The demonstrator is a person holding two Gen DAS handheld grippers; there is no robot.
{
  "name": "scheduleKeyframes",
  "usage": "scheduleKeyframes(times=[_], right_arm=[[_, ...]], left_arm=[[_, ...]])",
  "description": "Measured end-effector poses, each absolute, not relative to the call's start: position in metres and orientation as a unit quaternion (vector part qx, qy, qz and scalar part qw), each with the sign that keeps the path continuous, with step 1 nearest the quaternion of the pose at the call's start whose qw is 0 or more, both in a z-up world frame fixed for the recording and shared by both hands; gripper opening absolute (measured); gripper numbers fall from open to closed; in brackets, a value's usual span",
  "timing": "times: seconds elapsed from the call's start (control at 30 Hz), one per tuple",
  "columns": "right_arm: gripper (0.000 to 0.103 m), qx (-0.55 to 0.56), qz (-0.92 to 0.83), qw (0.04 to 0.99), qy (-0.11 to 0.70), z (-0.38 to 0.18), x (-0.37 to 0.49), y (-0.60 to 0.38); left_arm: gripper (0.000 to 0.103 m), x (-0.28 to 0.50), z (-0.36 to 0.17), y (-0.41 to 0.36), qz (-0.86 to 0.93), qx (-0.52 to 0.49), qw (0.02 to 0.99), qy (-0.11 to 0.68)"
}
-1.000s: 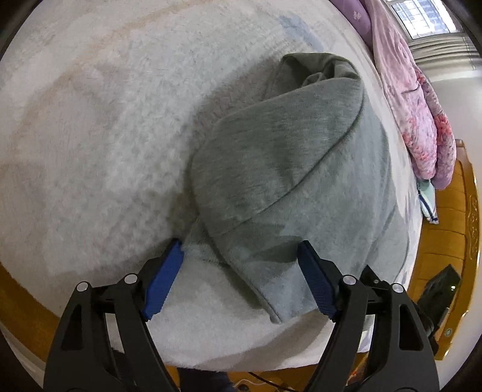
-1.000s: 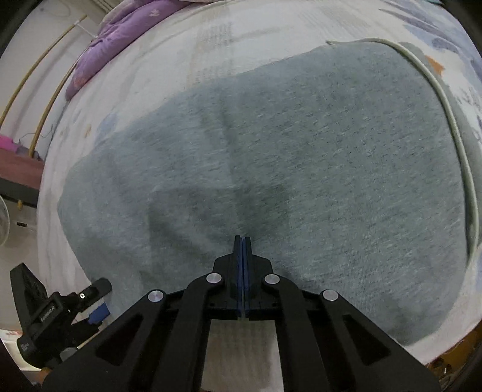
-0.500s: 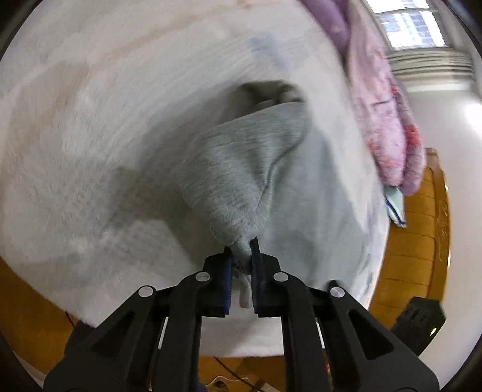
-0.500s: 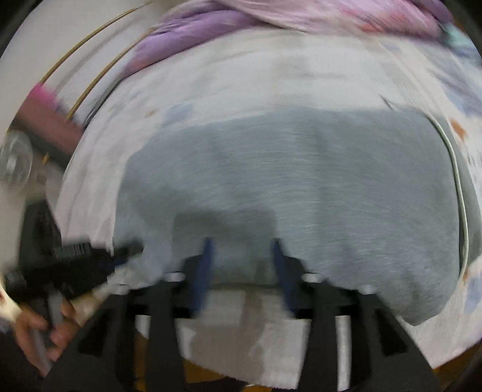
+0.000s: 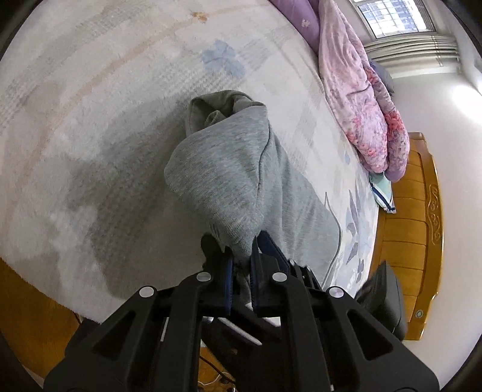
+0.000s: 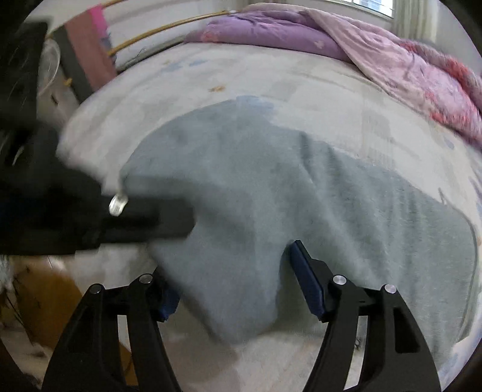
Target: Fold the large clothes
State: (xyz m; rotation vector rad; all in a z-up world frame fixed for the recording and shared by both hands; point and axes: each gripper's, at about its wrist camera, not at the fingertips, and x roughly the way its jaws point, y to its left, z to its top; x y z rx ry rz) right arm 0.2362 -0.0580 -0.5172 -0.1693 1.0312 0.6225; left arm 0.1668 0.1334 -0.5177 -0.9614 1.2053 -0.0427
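one grey garment (image 5: 229, 169) stretches away from left gripper (image 5: 241, 268)

Daylight from the window (image 5: 394, 18) lights the room evenly, casting a soft shadow on the bedspread (image 5: 90, 120). The right wrist view is motion-blurred, worst at left. Fisheye curvature bends both views' edges.
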Motion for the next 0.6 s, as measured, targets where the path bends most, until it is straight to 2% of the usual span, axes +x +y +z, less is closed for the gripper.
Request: scheduleKeyframes(times=[0.03, 0.07, 0.13, 0.17, 0.2, 0.3, 0.43, 0.6], right_arm=[[0.05, -0.076, 0.293, 0.817, 0.49, -0.519, 0.239, -0.056], [0.029, -0.074, 0.294, 0.814, 0.495, -0.519, 0.242, -0.058], [0.014, -0.045, 0.291, 0.804, 0.517, -0.517, 0.251, -0.062], [0.011, -0.017, 0.285, 0.802, 0.525, -0.514, 0.257, -0.067], [0.01, 0.019, 0.28, 0.798, 0.533, -0.511, 0.259, -0.078], [0.009, 0.142, 0.266, 0.785, 0.541, -0.5, 0.265, -0.113], [0.009, 0.331, 0.241, 0.755, 0.512, -0.485, 0.27, -0.178], [0.009, 0.533, 0.183, 0.704, 0.433, -0.485, 0.255, -0.273]], left_arm=[[0.01, 0.169, -0.521, 0.134, -0.016, -0.434, 0.713, 0.55], [0.013, 0.172, -0.523, 0.134, -0.013, -0.435, 0.709, 0.555], [0.018, 0.173, -0.52, 0.132, -0.019, -0.445, 0.703, 0.555], [0.026, 0.172, -0.516, 0.131, -0.021, -0.447, 0.704, 0.551], [0.04, 0.171, -0.508, 0.131, -0.025, -0.448, 0.711, 0.541], [0.059, 0.167, -0.474, 0.129, -0.031, -0.418, 0.756, 0.503], [0.059, 0.173, -0.442, 0.121, 0.024, -0.343, 0.808, 0.479], [0.061, 0.196, -0.446, 0.087, 0.004, -0.335, 0.799, 0.5]])
